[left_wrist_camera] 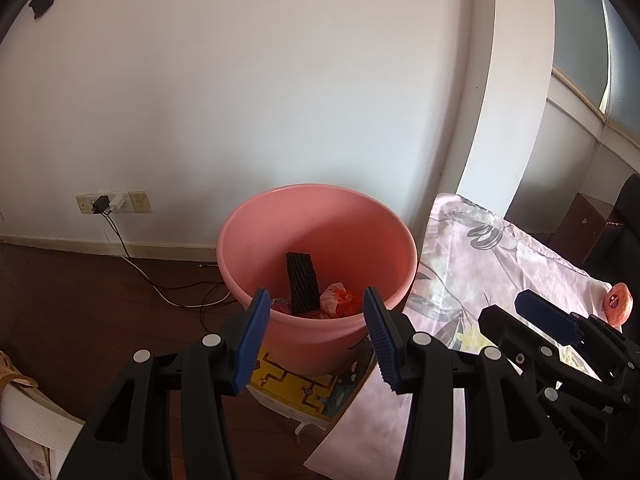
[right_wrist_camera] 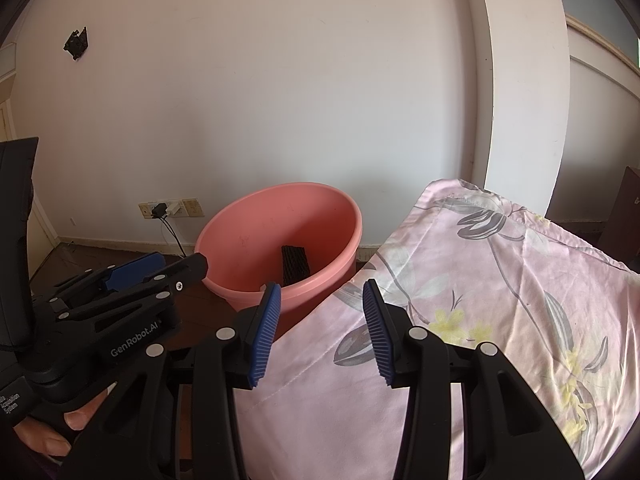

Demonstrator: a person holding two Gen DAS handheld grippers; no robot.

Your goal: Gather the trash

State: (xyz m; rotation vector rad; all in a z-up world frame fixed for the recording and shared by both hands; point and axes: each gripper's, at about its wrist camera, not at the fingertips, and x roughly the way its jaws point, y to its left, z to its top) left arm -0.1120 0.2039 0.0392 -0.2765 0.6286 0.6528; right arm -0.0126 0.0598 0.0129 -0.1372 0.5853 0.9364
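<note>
A pink bucket (left_wrist_camera: 320, 216) stands on the floor by the wall. It holds a black ribbed foam strip (left_wrist_camera: 302, 282) and a crumpled orange-and-white wrapper (left_wrist_camera: 338, 300). My left gripper (left_wrist_camera: 316, 292) hovers in front of the bucket's near rim, open and empty. My right gripper (right_wrist_camera: 322, 285) is beside it over the edge of a pink floral cloth (right_wrist_camera: 480, 280), also open with nothing between its pads. Each wrist view shows the other gripper: the right gripper (left_wrist_camera: 504, 308) and the left gripper (right_wrist_camera: 180, 262). A round pink-orange item with a sticker (left_wrist_camera: 618, 304) lies on the cloth at the far right.
The bucket (right_wrist_camera: 280, 224) rests on a colourfully printed box (left_wrist_camera: 296, 384). A wall outlet with plugs (left_wrist_camera: 108, 202) feeds cables (left_wrist_camera: 168, 292) across the wooden floor. A stack of paper (left_wrist_camera: 32, 412) sits lower left, dark furniture (left_wrist_camera: 584, 224) stands at right. A hand (right_wrist_camera: 76, 416) holds the left gripper.
</note>
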